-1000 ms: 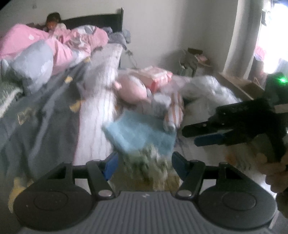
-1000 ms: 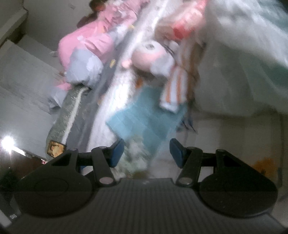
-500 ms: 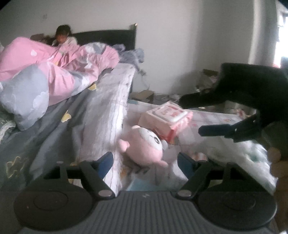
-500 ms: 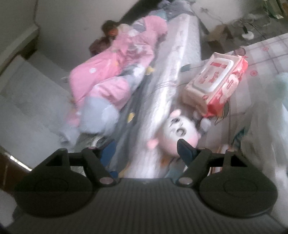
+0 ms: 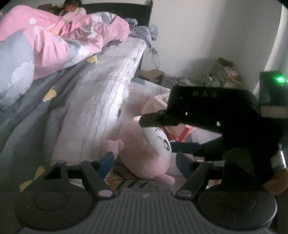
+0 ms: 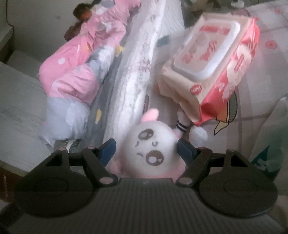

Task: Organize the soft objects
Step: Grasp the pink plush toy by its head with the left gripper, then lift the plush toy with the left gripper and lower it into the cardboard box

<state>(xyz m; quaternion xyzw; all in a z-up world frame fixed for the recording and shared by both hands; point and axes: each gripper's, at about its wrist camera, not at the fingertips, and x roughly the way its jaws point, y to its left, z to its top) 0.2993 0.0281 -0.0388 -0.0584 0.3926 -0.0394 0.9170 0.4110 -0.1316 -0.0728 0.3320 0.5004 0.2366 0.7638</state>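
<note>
The pink plush toy [image 5: 144, 151] lies on a printed play mat [image 6: 261, 59] on the floor, close against the side of the bed [image 5: 100, 100], its white face with dark eyes turned up and toward the right wrist camera. A pink-and-cream pack of wet wipes [image 6: 212, 68] sits just beyond the toy on the mat, its near corner over a small striped limb of another soft thing [image 6: 181, 124] that cannot be made out.

The left gripper [image 5: 144, 162] has its blue fingers [image 5: 106, 162] set apart on either side of the toy's body; the jaws are closing, yet a gap shows on the left and contact on the right is hidden. The right gripper [image 6: 146, 150] comes in from the other side; in its own view the toy's head fills the space between the wide-spread blue fingers [image 6: 108, 149], and whether the pads press on the plush cannot be told. In the left wrist view the right gripper's upper finger reaches over the toy's head and its lower finger lies just beside the face.

On the bed, a pink and grey quilt [image 5: 54, 43] is bunched over a person lying near the dark headboard [image 5: 117, 9]. Cardboard boxes [image 5: 151, 75] stand by the wall past the bed's corner.
</note>
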